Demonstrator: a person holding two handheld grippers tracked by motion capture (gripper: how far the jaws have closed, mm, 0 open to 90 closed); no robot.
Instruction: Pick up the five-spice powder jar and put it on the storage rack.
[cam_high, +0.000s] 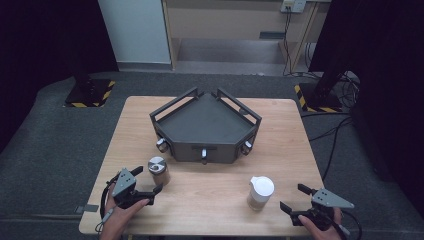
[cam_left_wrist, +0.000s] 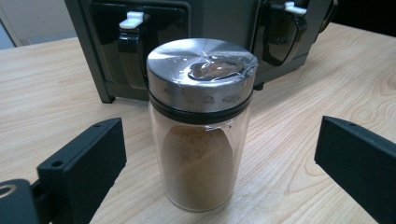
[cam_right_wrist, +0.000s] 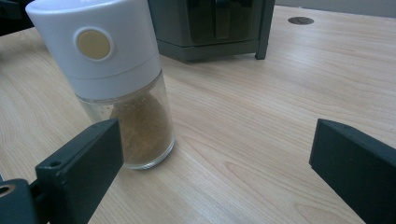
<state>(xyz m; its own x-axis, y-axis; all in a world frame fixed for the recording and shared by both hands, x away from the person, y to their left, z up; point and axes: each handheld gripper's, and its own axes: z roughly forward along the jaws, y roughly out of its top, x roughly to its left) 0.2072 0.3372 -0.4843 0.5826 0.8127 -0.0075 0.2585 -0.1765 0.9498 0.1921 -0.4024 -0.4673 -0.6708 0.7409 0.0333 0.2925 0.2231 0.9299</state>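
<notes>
A glass spice jar (cam_high: 159, 170) with a steel lid and brown powder stands on the wooden table, just in front of the dark grey corner rack (cam_high: 220, 150). My left gripper (cam_high: 148, 180) sits open right behind it. In the left gripper view the spice jar (cam_left_wrist: 201, 126) stands upright between the spread jaws, touching neither. A white-capped jar (cam_high: 261, 191) of tan powder stands at the front right. My right gripper (cam_high: 292, 197) is open just to its right. In the right gripper view the white-capped jar (cam_right_wrist: 121, 84) stands ahead of the left jaw, off centre.
The rack (cam_left_wrist: 210, 18) has dark clips with small white tabs on its front walls, and its corner leg (cam_right_wrist: 261, 28) stands on the table. Bare tabletop (cam_high: 210, 205) lies between the two jars. Floor stands with striped bases (cam_high: 90, 92) and cables (cam_high: 335, 130) flank the table.
</notes>
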